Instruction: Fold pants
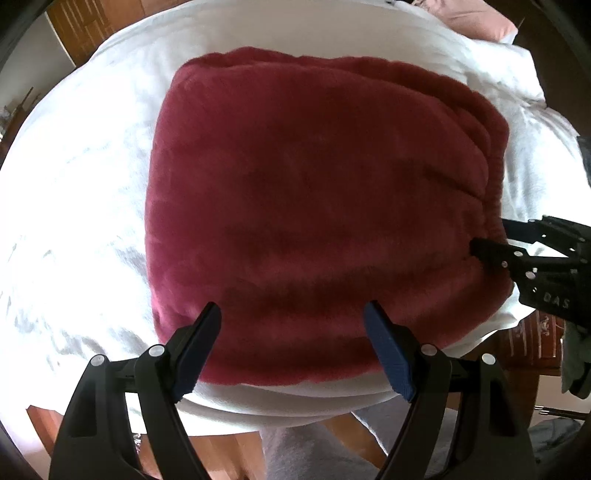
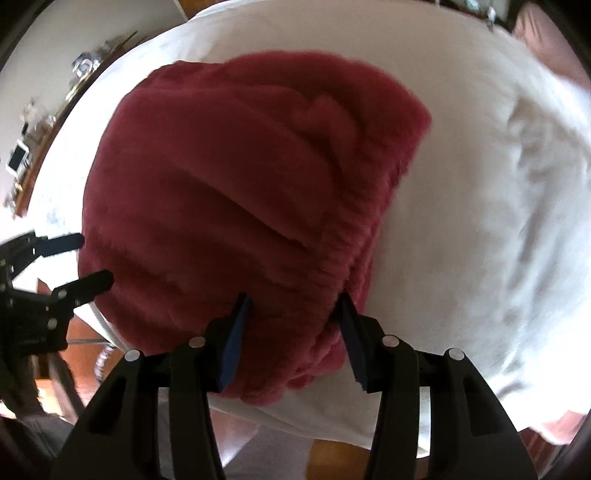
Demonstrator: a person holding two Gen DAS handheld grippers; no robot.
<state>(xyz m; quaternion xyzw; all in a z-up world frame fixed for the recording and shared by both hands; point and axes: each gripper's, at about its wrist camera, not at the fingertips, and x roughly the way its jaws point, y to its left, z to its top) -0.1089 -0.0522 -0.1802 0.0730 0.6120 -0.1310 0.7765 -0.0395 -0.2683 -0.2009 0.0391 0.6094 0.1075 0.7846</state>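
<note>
The dark red fleece pants [image 1: 314, 192] lie folded into a thick block on a white cloth. My left gripper [image 1: 291, 314] is open and empty, its fingers spread over the near edge of the pants. My right gripper [image 2: 295, 306] is open, its fingers straddling the ribbed waistband corner [image 2: 343, 258] without closing on it. The right gripper also shows in the left wrist view [image 1: 487, 240] at the pants' right edge. The left gripper shows in the right wrist view [image 2: 92, 258] at the pants' left edge.
The white cloth [image 1: 74, 192] covers a table with its front edge close to me. A pink cushion [image 1: 476, 18] lies at the far right. Wooden furniture [image 1: 88, 26] stands behind on the left. A cluttered shelf [image 2: 44, 122] runs along the wall.
</note>
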